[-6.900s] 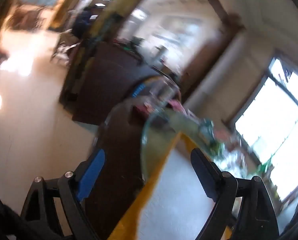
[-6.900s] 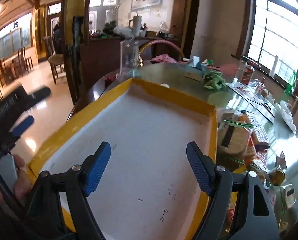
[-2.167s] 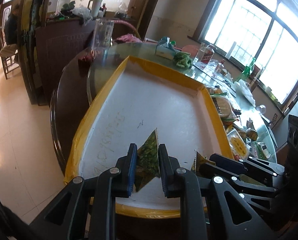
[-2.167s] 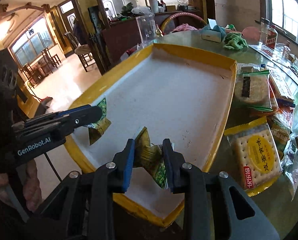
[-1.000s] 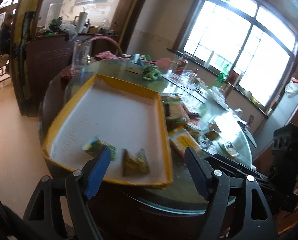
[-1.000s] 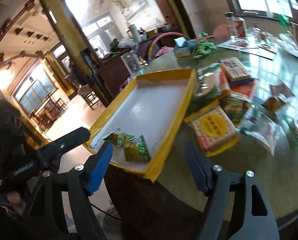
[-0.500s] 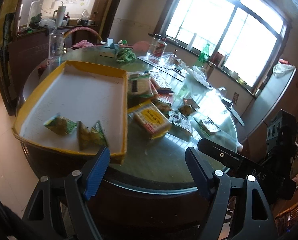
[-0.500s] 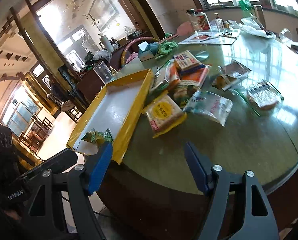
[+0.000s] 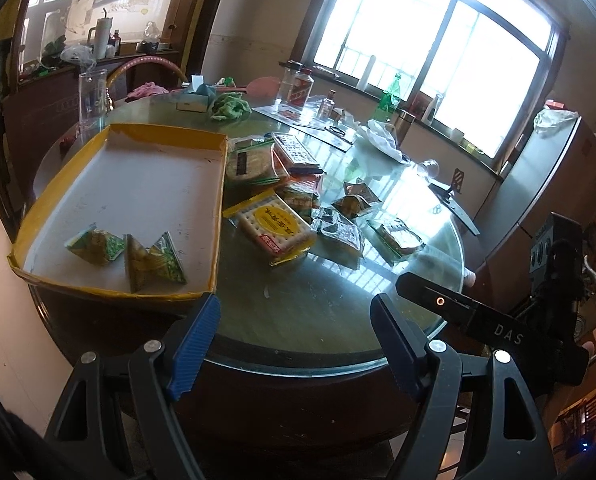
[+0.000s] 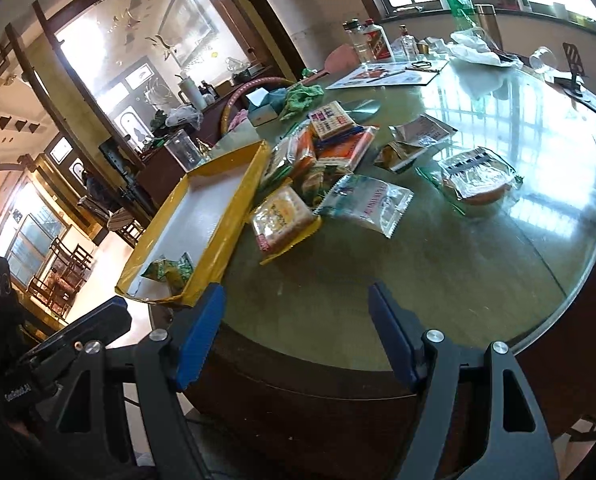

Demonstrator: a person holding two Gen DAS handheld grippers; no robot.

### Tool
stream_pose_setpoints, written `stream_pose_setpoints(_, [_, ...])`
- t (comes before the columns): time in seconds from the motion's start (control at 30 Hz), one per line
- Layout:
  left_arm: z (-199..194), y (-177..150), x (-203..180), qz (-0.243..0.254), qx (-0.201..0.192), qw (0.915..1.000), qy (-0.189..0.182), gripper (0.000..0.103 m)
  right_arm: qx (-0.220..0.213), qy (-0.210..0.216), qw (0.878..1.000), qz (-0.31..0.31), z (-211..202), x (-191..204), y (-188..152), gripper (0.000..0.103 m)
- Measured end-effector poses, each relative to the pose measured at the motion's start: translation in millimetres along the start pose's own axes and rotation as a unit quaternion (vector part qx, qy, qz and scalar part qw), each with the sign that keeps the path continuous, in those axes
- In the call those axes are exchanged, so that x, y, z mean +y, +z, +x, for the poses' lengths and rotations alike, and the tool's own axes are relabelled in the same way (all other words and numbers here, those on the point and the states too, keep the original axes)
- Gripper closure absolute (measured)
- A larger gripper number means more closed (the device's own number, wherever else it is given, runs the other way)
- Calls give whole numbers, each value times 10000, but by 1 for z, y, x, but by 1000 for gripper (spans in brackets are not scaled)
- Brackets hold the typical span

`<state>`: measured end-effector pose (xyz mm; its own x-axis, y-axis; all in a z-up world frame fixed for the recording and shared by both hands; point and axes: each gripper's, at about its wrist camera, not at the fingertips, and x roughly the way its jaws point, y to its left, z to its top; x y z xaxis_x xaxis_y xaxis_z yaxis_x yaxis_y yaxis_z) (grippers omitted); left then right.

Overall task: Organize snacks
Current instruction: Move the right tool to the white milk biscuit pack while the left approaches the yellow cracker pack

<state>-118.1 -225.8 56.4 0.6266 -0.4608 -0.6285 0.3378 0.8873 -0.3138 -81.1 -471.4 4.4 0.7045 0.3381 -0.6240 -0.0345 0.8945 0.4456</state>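
Both hand-held grippers empty above the near edge of the round glass tabletop (image 9: 310,312), snacks partly sorted.

Left hand-held gripper (image 9: 296,344), lower centre of its view, stands wide apart with nothing between its blue-padded fingers (image 9: 194,344); right hand-held gripper (image 10: 296,334) likewise spread wide and empty. The shallow yellow-rimmed cardboard tray with white floor (image 9: 218,208) lies at the left of the tabletop; three green triangular snack packets (image 9: 138,256) rest in its near end, two touching, one just beside them. Just right of the tray lies the yellow-wrapped square cracker pack (image 9: 276,226), and beyond it, toward frame centre, a loose pile of assorted snack bags (image 9: 294,172). In the right wrist view a clear white-and-blue packet (image 10: 368,202) sits beside the cracker pack.
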Motion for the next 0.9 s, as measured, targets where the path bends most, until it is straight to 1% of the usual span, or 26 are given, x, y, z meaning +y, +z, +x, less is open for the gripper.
stream_pose_setpoints(0.13, [5, -2, 0, -46, 84, 10000, -1, 25, 28, -33, 10000, -66, 2, 0, -1, 28])
stream_pose_setpoints(0.33, [7, 0, -2, -80, 17, 9999, -58, 25, 95, -36, 9999, -48, 6, -6, -3, 28])
stream_pose_setpoints(0.47, [25, 3, -7, -3, 128, 9998, -143, 25, 109, -9, 9999, -28, 7, -17, -6, 28])
stream_pose_setpoints(0.53, [34, 5, -9, 55, 197, 9997, -103, 25, 114, 11, 9999, -5, 9, -25, -7, 28])
stream_pose_setpoints(0.6, [45, 7, -10, 79, 315, 9994, -149, 25, 134, 23, 9999, 41, 13, -32, -4, 28])
stream_pose_setpoints(0.7, [56, 11, -6, 3, 397, 9991, -132, 25, 198, 4, 9998, 8, 23, -40, 6, 28])
stream_pose_setpoints(0.77, [62, 13, -4, -44, 483, 9987, -184, 25, 217, -26, 9997, -50, 28, -45, 17, 28])
stream_pose_setpoints(0.83, [70, 17, -2, -110, 560, 9980, -257, 25, 313, 73, 9995, -60, 35, -51, 27, 28])
stream_pose_setpoints(0.9, [80, 22, -1, -117, 656, 9972, -330, 25, 472, 255, 9984, -204, 49, -52, 43, 28])
